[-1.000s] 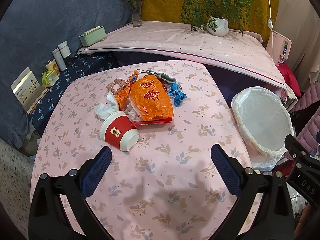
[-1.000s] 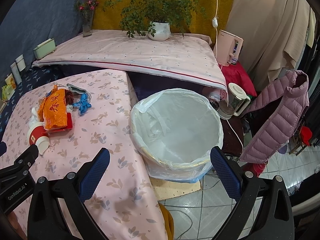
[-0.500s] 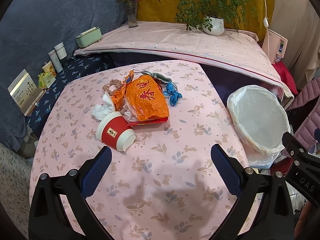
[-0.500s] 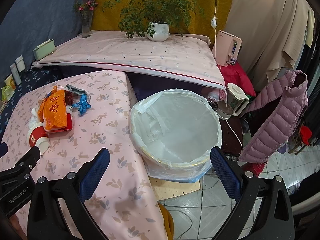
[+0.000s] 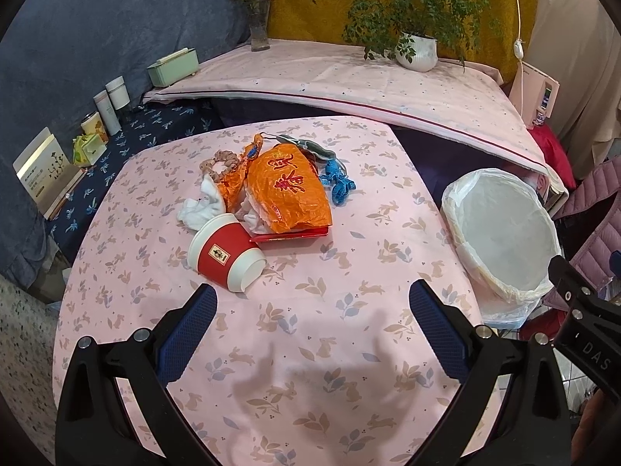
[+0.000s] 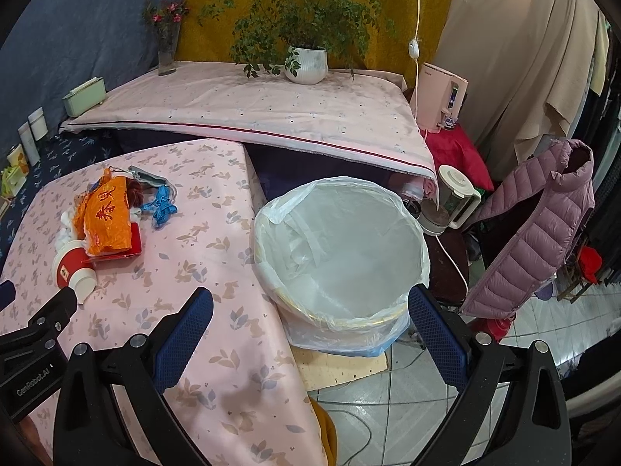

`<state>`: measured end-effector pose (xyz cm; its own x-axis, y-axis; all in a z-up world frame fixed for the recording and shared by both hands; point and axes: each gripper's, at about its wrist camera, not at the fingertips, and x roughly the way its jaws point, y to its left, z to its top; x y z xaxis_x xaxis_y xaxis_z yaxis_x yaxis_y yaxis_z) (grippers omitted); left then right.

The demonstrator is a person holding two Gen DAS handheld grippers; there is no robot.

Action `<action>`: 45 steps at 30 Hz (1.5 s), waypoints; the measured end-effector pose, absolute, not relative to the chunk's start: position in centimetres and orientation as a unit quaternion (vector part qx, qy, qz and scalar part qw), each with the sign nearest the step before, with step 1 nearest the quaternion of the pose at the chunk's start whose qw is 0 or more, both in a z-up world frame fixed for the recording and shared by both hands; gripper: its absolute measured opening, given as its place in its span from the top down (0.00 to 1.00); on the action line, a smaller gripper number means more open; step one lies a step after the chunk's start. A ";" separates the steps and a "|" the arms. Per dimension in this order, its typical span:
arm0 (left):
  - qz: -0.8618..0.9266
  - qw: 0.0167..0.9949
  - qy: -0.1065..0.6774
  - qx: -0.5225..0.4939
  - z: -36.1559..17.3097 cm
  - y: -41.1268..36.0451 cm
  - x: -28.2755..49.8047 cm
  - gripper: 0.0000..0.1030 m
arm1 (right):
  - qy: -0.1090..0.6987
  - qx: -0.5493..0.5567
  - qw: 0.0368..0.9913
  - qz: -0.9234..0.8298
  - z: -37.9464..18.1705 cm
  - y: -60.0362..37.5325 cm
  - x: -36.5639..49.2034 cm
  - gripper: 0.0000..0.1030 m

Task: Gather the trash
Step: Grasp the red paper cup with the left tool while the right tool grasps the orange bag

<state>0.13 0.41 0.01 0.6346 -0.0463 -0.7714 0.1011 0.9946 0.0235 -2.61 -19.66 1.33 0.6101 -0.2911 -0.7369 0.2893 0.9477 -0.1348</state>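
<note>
Left wrist view: left gripper [image 5: 312,312] hung wide open and empty over the table's [image 5: 349,369] near edge. Trash pile sat mid-table: tipped red paper cup [image 5: 225,252], orange plastic bag [image 5: 289,190] with red Chinese characters, white tissue [image 5: 202,206], blue scrap [image 5: 337,182]. All looked light and crushable; the cup's stiff wall seemed the best hold. Lined bin [image 6: 337,256] stood off the table's right edge. Right gripper [image 6: 310,316] was open too. Readable: "GenRobot.AI", "DAS".
</note>
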 end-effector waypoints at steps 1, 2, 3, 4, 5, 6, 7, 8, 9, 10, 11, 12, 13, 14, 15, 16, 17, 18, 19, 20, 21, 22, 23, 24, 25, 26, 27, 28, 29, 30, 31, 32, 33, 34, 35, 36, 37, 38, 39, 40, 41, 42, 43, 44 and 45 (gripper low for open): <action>-0.043 0.904 0.425 0.032 0.0 0.5 0.1 0.08 | 0.410 -0.001 0.898 -0.163 1.5 -19.6 -2.5 0.07; -0.046 0.903 0.425 0.031 -0.1 0.6 0.1 0.08 | 0.409 -0.001 0.898 -0.164 1.6 -19.5 -2.5 0.07; -0.047 0.903 0.426 0.031 -0.1 0.7 0.2 0.08 | 0.408 -0.001 0.898 -0.166 1.7 -19.4 -2.6 0.07; -0.046 0.903 0.427 0.031 -0.3 0.9 0.3 0.08 | 0.407 -0.002 0.898 -0.167 1.7 -19.2 -2.6 0.07; -0.044 0.903 0.427 0.028 -0.4 1.2 0.5 0.08 | 0.406 -0.002 0.898 -0.168 1.7 -19.3 -2.4 0.07; -0.043 0.902 0.428 0.024 -0.5 1.5 0.7 0.08 | 0.406 -0.002 0.898 -0.169 1.5 -18.9 -2.6 0.07; -0.039 0.901 0.431 0.020 -0.7 1.9 0.9 0.08 | 0.406 -0.001 0.898 -0.169 1.4 -18.9 -2.5 0.07; -0.035 0.901 0.433 0.017 -0.9 2.4 1.1 0.08 | 0.406 0.001 0.898 -0.168 1.2 -18.6 -2.4 0.07; -0.030 0.899 0.436 0.013 -1.2 2.9 1.4 0.08 | 0.406 0.004 0.899 -0.165 1.1 -18.5 -2.2 0.07; -0.023 0.897 0.441 0.008 -1.6 3.6 1.7 0.08 | 0.407 0.008 0.899 -0.161 1.0 -18.3 -2.0 0.07; -0.017 0.896 0.443 0.004 -1.8 4.2 1.9 0.08 | 0.407 0.010 0.900 -0.157 1.0 -18.1 -1.8 0.07; -0.008 0.895 0.447 -0.001 -2.2 5.0 2.2 0.08 | 0.406 0.010 0.901 -0.153 0.9 -17.8 -1.6 0.07; -0.001 0.894 0.449 -0.005 -2.5 5.6 2.4 0.08 | 0.403 0.010 0.903 -0.149 0.7 -17.3 -1.4 0.07; 0.006 0.892 0.452 -0.010 -2.7 6.3 2.6 0.08 | 0.402 0.009 0.904 -0.146 0.6 -16.9 -1.2 0.07; 0.014 0.890 0.455 -0.016 -3.1 7.1 2.9 0.08 | 0.401 0.007 0.905 -0.143 0.5 -16.5 -0.9 0.07; 0.019 0.889 0.458 -0.020 -3.4 7.7 3.2 0.08 | 0.401 0.006 0.905 -0.139 0.3 -16.0 -0.7 0.07; 0.024 0.887 0.461 -0.024 -3.7 8.4 3.4 0.08 | 0.402 0.005 0.906 -0.135 0.0 -15.6 -0.3 0.07; 0.030 0.885 0.464 -0.028 -4.0 9.0 3.7 0.08 | 0.403 0.004 0.906 -0.132 -0.3 -15.2 0.0 0.07; 0.036 0.883 0.467 -0.034 -4.4 9.8 4.0 0.08 | 0.403 0.005 0.906 -0.128 -0.6 -14.7 0.2 0.07; 0.040 0.881 0.469 -0.039 -4.6 10.3 4.2 0.08 | 0.403 0.005 0.907 -0.122 -0.8 -14.3 0.6 0.07; 0.043 0.879 0.473 -0.047 -4.9 10.9 4.4 0.08 | 0.404 0.006 0.907 -0.117 -1.1 -13.8 1.0 0.07; 0.043 0.876 0.477 -0.055 -5.3 11.5 4.8 0.08 | 0.405 0.005 0.908 -0.112 -1.3 -13.3 1.4 0.07; 0.043 0.872 0.483 -0.062 -5.7 12.0 5.1 0.08 | 0.404 0.005 0.908 -0.105 -1.4 -12.8 1.8 0.07; 0.041 0.870 0.487 -0.068 -6.0 12.3 5.4 0.08 | 0.404 0.006 0.910 -0.098 -1.6 -12.2 2.3 0.07; 0.037 0.867 0.492 -0.077 -6.3 12.7 5.8 0.08 | 0.403 0.006 0.911 -0.091 -1.7 -11.7 2.7 0.07; 0.035 0.864 0.496 -0.084 -6.6 12.9 6.1 0.08 | 0.403 0.005 0.911 -0.084 -1.9 -11.1 3.2 0.07; 0.033 0.861 0.499 -0.092 -7.0 13.2 6.6 0.08 | 0.403 0.004 0.912 -0.078 -2.0 -10.5 3.8 0.07; 0.028 0.858 0.502 -0.100 -7.3 13.3 7.0 0.08 | 0.403 0.004 0.912 -0.070 -2.2 -9.9 4.3 0.07; 0.022 0.855 0.508 -0.107 -7.6 13.4 7.4 0.08 | 0.403 0.004 0.913 -0.063 -2.3 -9.3 4.9 0.07; 0.014 0.851 0.512 -0.116 -7.9 13.4 7.9 0.08 | 0.402 0.005 0.914 -0.055 -2.5 -8.7 5.5 0.07; 0.004 0.847 0.516 -0.125 -8.3 13.4 8.5 0.08 | 0.401 0.005 0.915 -0.049 -2.6 -8.2 6.2 0.07; 0.001 0.844 0.521 -0.130 -8.7 13.3 8.9 0.08 | 0.403 0.006 0.914 -0.043 -2.7 -7.7 6.8 0.07; -0.005 0.842 0.522 -0.135 -9.1 13.2 9.4 0.08 | 0.404 0.007 0.914 -0.038 -2.9 -7.2 7.5 0.07; -0.005 0.840 0.525 -0.135 -9.5 13.1 9.9 0.08 | 0.405 0.010 0.913 -0.034 -3.0 -6.7 8.1 0.07; -0.003 0.838 0.528 -0.135 -9.9 13.0 10.4 0.08 | 0.406 0.013 0.913 -0.027 -3.2 -6.3 8.7 0.07; -0.003 0.837 0.529 -0.137 -10.3 12.9 10.8 0.08 | 0.408 0.016 0.913 -0.020 -3.4 -5.9 9.3 0.07; -0.002 0.834 0.534 -0.139 -10.8 13.0 11.3 0.08 | 0.411 0.017 0.912 -0.016 -3.7 -5.4 10.0 0.07; -0.003 0.830 0.539 -0.145 -11.2 12.9 11.7 0.08 | 0.413 0.017 0.910 -0.010 -4.0 -5.0 10.5 0.08; -0.004 0.827 0.543 -0.148 -11.6 12.9 11.9 0.08 | 0.417 0.016 0.909 -0.004 -4.4 -4.5 11.1 0.10; -0.001 0.825 0.546 -0.149 -11.9 12.9 12.1 0.12 | 0.422 0.014 0.906 0.001 -4.8 -4.1 11.7 0.11; -0.004 0.823 0.547 -0.151 -12.1 12.9 12.2 0.16 | 0.428 0.012 0.904 0.004 -5.3 -3.8 12.4 0.12; -0.009 0.821 0.551 -0.153 -12.2 13.0 12.4 0.20 | 0.434 0.012 0.901 0.007 -5.8 -3.4 12.9 0.13; -0.014 0.818 0.552 -0.160 -12.4 13.2 12.4 0.21 | 0.440 0.014 0.898 0.010 -6.3 -3.2 13.4 0.14; -0.019 0.817 0.552 -0.165 -12.4 13.4 12.3 0.23 | 0.447 0.017 0.894 0.013 -6.8 -3.0 13.9 0.15; -0.023 0.818 0.550 -0.168 -12.3 13.6 12.2 0.27 | 0.452 0.023 0.891 0.017 -7.1 -2.9 14.2 0.16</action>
